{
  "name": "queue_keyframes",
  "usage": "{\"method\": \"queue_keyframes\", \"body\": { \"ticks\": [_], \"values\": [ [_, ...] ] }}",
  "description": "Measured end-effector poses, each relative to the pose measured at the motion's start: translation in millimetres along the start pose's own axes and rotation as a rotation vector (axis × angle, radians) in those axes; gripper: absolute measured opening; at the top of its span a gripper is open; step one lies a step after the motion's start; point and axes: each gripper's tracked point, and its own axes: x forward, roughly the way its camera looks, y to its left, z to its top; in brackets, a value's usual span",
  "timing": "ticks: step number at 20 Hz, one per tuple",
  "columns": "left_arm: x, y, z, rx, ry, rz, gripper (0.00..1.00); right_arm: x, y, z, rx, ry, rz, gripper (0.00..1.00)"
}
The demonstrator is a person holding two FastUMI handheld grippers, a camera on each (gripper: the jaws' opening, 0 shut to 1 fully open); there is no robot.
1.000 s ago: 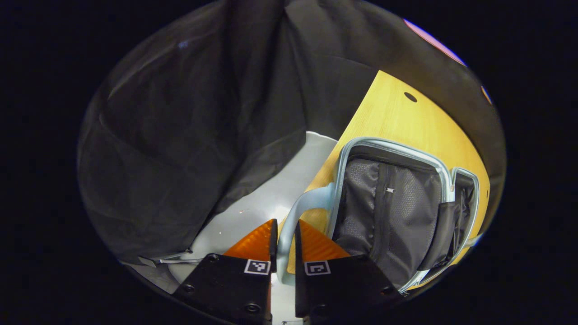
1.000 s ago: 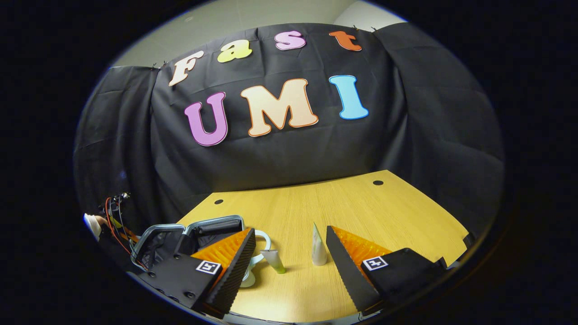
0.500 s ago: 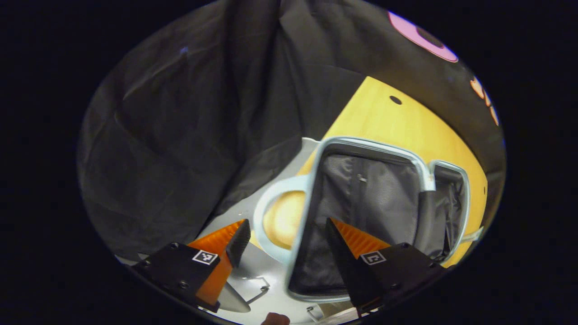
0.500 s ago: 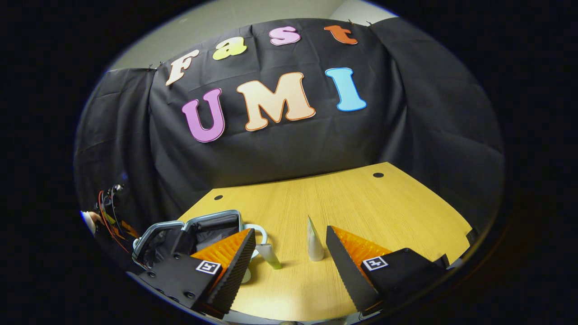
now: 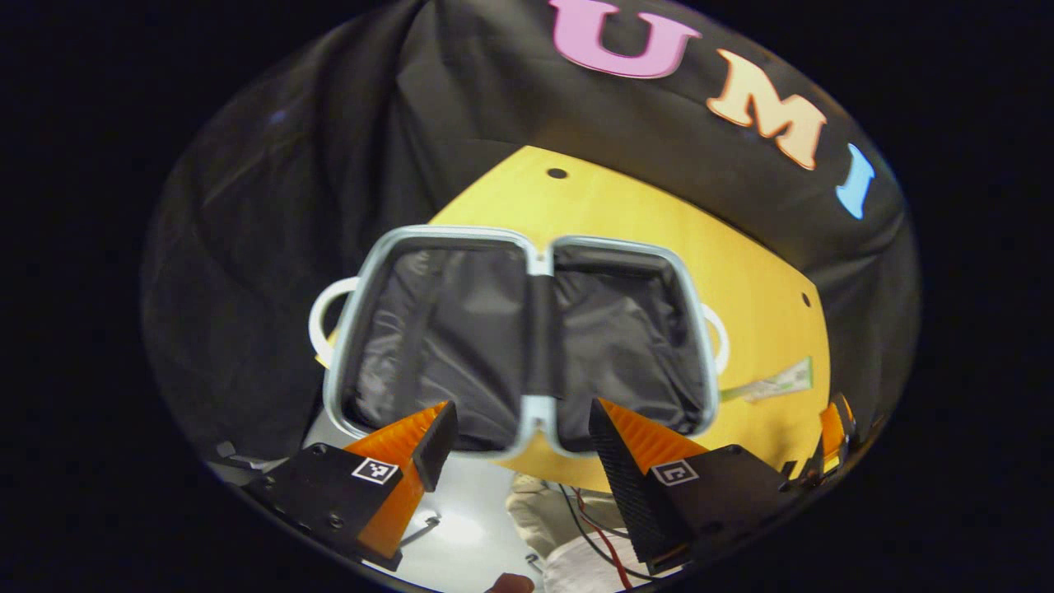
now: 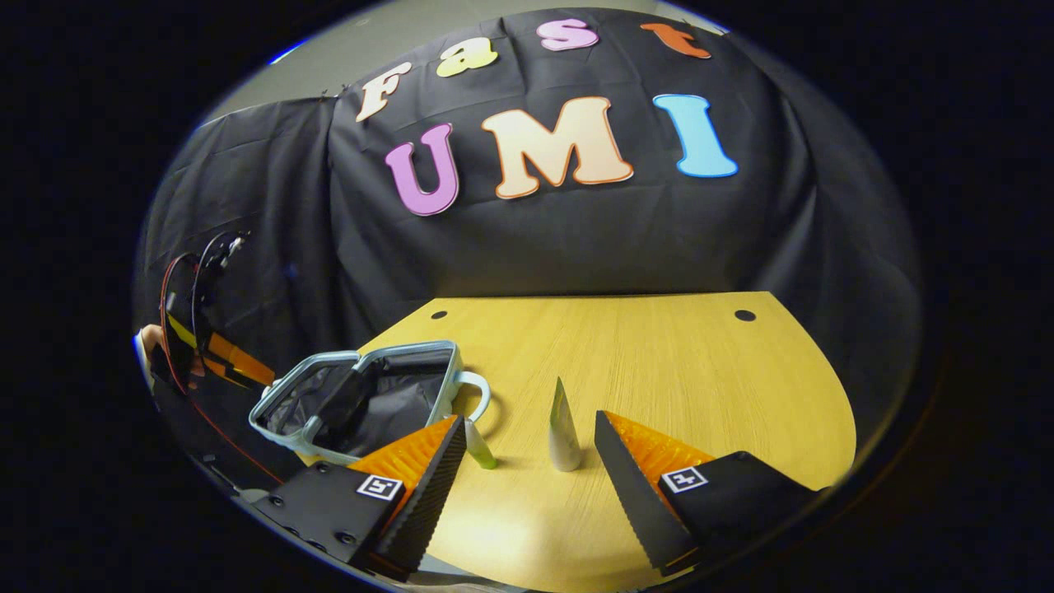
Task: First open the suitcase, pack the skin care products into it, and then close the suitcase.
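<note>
The small pale-blue suitcase (image 5: 527,329) lies open flat on the wooden table, both dark-lined halves facing up, a white handle on each outer side. My left gripper (image 5: 519,432) is open, its orange fingers hovering at the suitcase's near rim with nothing between them. In the right gripper view the suitcase (image 6: 362,395) sits at the table's left edge. A white tube (image 6: 562,428) stands upright just ahead of my open right gripper (image 6: 527,449). A green-tipped tube (image 6: 478,445) stands beside the left finger; it appears as a pale green tube (image 5: 766,383) right of the suitcase.
The wooden table (image 6: 659,371) stretches bare behind and to the right of the tubes. A person's sleeve and red and black cables (image 5: 593,535) hang below the table's near edge. The other gripper with cables (image 6: 198,329) is held at the far left.
My left gripper let go of the suitcase's handle, opened, and swung round to face the suitcase, which now lies fully open. The right gripper lifted slightly and stayed open.
</note>
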Motion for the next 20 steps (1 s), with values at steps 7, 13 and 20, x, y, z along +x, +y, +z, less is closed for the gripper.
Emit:
{"method": "queue_keyframes", "body": {
  "ticks": [7,13,20],
  "values": [
    [3,-140,-72,0.045,0.039,-0.064,0.95,21,-28,-16,-0.093,0.096,0.167,0.98],
    [21,-210,-86,0.055,0.022,-0.106,0.95,40,-31,-34,-0.133,0.136,0.225,0.98],
    [78,-259,-60,0.107,-0.140,-0.152,0.95,72,-43,-74,-0.170,0.195,0.230,0.98]
  ]
}}
